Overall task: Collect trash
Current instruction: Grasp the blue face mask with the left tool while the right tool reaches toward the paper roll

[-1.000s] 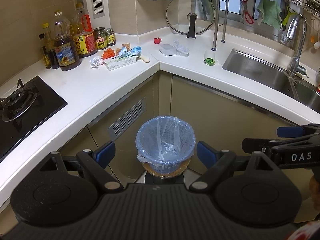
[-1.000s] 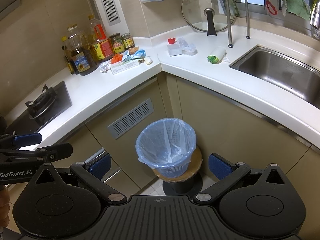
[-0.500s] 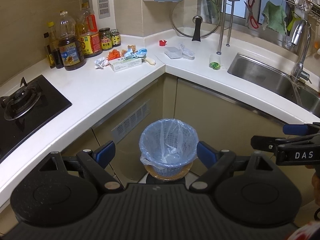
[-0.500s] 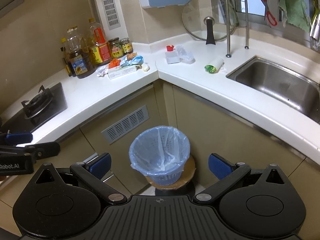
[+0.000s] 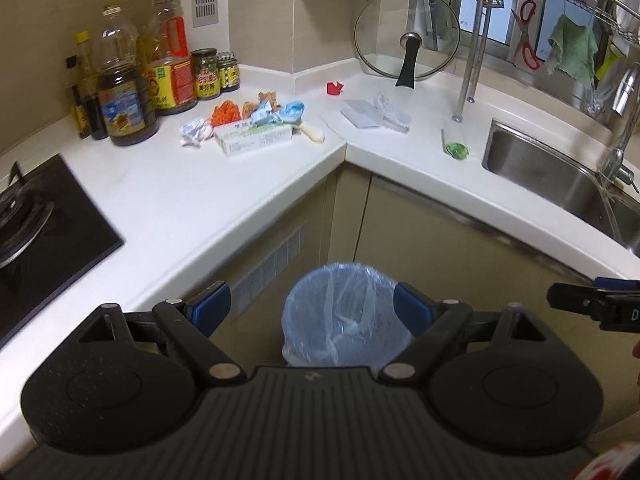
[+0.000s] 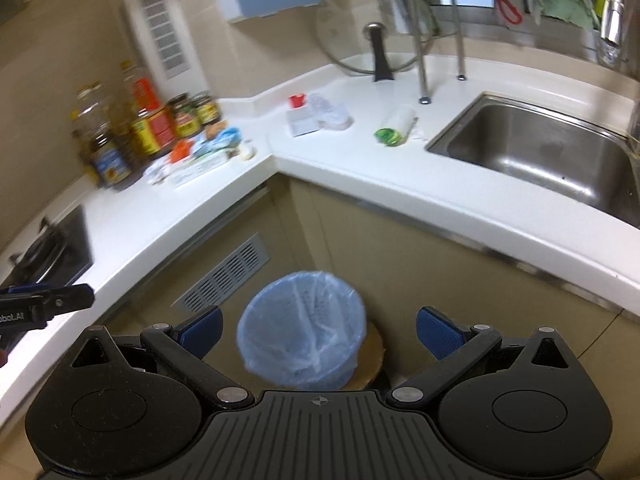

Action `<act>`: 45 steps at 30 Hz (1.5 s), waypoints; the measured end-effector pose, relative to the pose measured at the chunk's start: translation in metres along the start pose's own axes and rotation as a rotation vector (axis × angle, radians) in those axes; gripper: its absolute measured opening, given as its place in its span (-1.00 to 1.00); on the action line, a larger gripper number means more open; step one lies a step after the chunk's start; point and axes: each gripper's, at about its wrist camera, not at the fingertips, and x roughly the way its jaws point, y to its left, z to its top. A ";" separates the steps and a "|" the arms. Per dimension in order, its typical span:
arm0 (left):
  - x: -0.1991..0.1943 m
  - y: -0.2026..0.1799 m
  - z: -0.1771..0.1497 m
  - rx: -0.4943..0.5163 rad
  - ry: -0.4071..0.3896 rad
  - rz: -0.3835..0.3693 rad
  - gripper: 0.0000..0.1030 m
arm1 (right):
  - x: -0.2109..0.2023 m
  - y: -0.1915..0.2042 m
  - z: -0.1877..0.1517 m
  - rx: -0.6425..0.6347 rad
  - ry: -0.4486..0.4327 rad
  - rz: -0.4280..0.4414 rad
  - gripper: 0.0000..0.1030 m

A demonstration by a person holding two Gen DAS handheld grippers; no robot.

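Observation:
A bin with a blue plastic liner [image 5: 346,314] stands on the floor in the counter's corner; it also shows in the right wrist view [image 6: 302,326]. Trash lies on the white counter: a white carton [image 5: 254,138], crumpled paper [image 5: 196,131], orange scraps [image 5: 225,113], blue wrappers [image 5: 280,113], a red scrap [image 5: 334,88], clear plastic [image 5: 390,114] and a green-ended roll [image 5: 456,145]. My left gripper [image 5: 312,306] is open and empty above the bin. My right gripper [image 6: 318,330] is open and empty above the bin.
Oil and sauce bottles [image 5: 124,96] and jars [image 5: 206,74] stand at the back left. A gas hob [image 5: 36,220] is at left, a steel sink [image 5: 560,176] at right. A glass lid [image 5: 408,36] leans in the corner.
Both grippers have risen and moved toward the counter. The bin sits lower in both views and the counter trash looks nearer. Both stay open.

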 end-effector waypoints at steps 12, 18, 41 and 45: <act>0.095 0.048 0.084 0.039 -0.015 -0.046 0.69 | 0.079 -0.001 0.065 0.137 -0.072 -0.111 0.99; 0.132 0.067 0.113 0.080 -0.040 -0.068 0.67 | 0.110 -0.001 0.089 0.173 -0.124 -0.124 0.99; 0.276 0.056 0.198 0.305 -0.104 -0.038 0.30 | 0.192 -0.049 0.167 0.132 -0.144 -0.150 0.99; 0.298 0.051 0.204 0.310 -0.092 -0.019 0.31 | 0.204 -0.061 0.179 0.130 -0.138 -0.145 0.99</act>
